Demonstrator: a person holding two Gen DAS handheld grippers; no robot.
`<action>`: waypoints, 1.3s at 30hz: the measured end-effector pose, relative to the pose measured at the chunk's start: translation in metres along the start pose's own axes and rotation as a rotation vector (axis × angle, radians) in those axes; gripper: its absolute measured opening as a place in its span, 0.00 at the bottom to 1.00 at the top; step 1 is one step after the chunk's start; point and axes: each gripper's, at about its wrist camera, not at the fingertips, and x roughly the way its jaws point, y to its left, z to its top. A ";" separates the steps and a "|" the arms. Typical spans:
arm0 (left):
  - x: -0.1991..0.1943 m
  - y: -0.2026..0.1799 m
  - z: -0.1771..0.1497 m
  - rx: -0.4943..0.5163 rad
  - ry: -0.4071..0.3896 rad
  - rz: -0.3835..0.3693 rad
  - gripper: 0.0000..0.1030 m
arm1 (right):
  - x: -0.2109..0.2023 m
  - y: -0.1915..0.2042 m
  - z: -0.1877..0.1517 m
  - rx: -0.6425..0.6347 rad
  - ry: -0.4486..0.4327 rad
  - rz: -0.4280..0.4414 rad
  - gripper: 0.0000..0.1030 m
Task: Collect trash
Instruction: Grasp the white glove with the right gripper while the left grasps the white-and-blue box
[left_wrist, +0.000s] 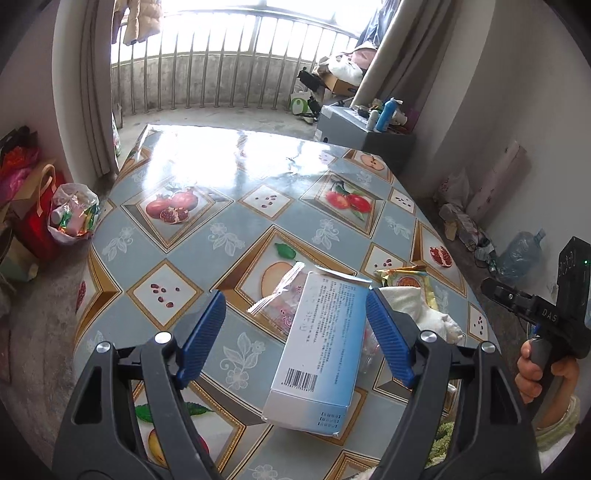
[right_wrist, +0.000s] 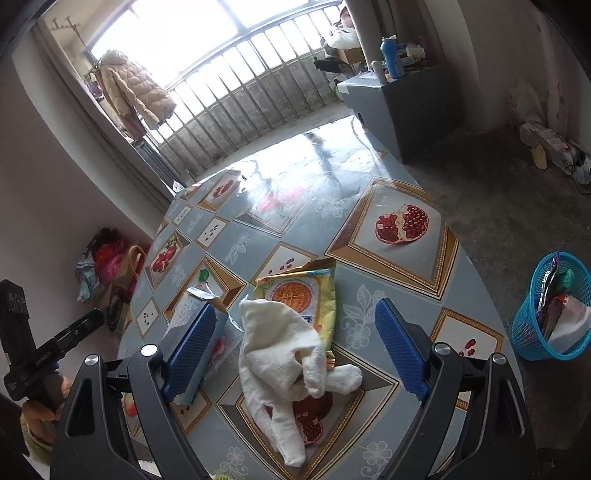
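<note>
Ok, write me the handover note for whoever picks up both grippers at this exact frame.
Left gripper: open, empty, poised around the white-and-blue cardboard box, not touching it.
Right gripper: open, empty, poised over the crumpled white cloth.
On the fruit-patterned table: the box lying on a clear plastic wrapper; beside it the cloth partly covering a yellow snack packet.
The blue plastic mesh basket stands on the floor past the table's right edge and already holds some trash.
Done: nothing picked from this pile yet.
Left: grip the box and the cloth, then the packet and wrapper, probably into the basket.
</note>
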 end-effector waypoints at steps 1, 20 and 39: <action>0.004 0.001 -0.002 -0.006 0.011 -0.008 0.71 | 0.003 0.000 0.000 -0.003 0.012 -0.003 0.84; 0.088 -0.020 -0.021 0.089 0.247 -0.072 0.76 | 0.047 0.037 -0.016 -0.210 0.184 0.019 0.56; 0.098 -0.033 -0.021 0.156 0.247 -0.052 0.76 | 0.075 0.058 -0.023 -0.298 0.227 0.011 0.44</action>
